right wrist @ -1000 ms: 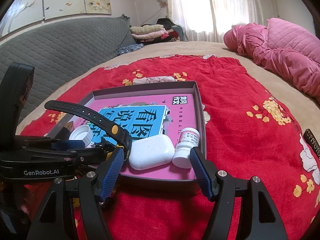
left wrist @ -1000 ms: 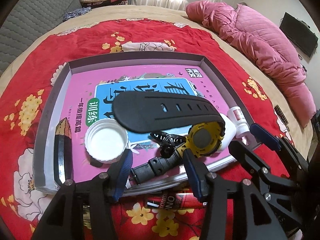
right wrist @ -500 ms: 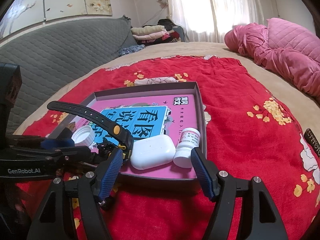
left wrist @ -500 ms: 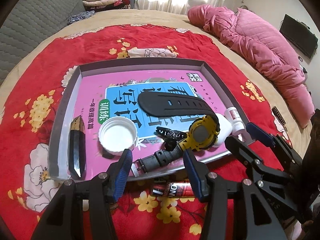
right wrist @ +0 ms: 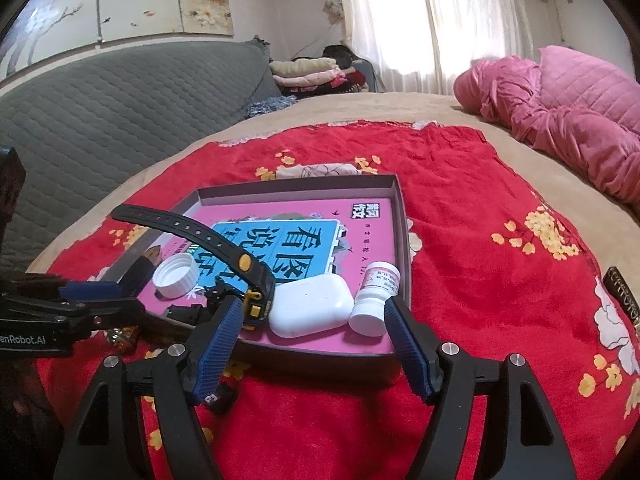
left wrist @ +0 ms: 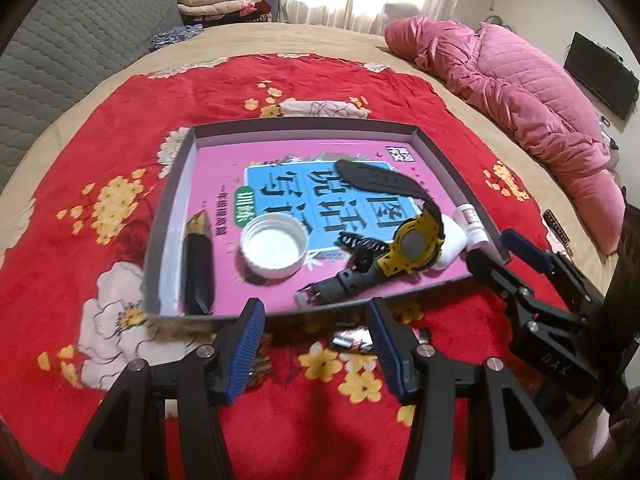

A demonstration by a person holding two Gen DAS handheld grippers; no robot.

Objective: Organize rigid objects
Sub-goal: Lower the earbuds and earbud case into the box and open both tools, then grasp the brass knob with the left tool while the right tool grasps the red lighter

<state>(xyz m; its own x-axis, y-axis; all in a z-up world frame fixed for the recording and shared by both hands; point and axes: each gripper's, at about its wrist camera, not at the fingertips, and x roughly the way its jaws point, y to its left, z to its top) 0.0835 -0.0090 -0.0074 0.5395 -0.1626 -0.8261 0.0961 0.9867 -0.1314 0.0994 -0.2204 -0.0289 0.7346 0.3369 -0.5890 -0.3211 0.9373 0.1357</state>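
A grey tray [left wrist: 440, 152] [right wrist: 402, 216] lined with a pink book lies on the red cloth. In it are a yellow-and-black watch [left wrist: 414, 246] [right wrist: 256, 272], a white cap [left wrist: 274, 246] [right wrist: 176, 276], a black lighter [left wrist: 198, 264], a white earbud case [right wrist: 310, 310] and a small white bottle [right wrist: 376, 298] [left wrist: 472, 224]. My left gripper [left wrist: 316, 328] is open and empty, just before the tray's near edge. My right gripper [right wrist: 314, 328] is open and empty at the tray's near right corner, by the case and bottle.
A small can [left wrist: 352, 340] lies on the cloth between the left fingers. A dark tag [right wrist: 622, 296] lies right of the tray. A pink quilt [left wrist: 520, 92] is heaped at the far right, a grey headboard [right wrist: 120, 92] on the left.
My left gripper has drawn back and up from the tray, leaving the watch lying in it. The right gripper has hardly moved.
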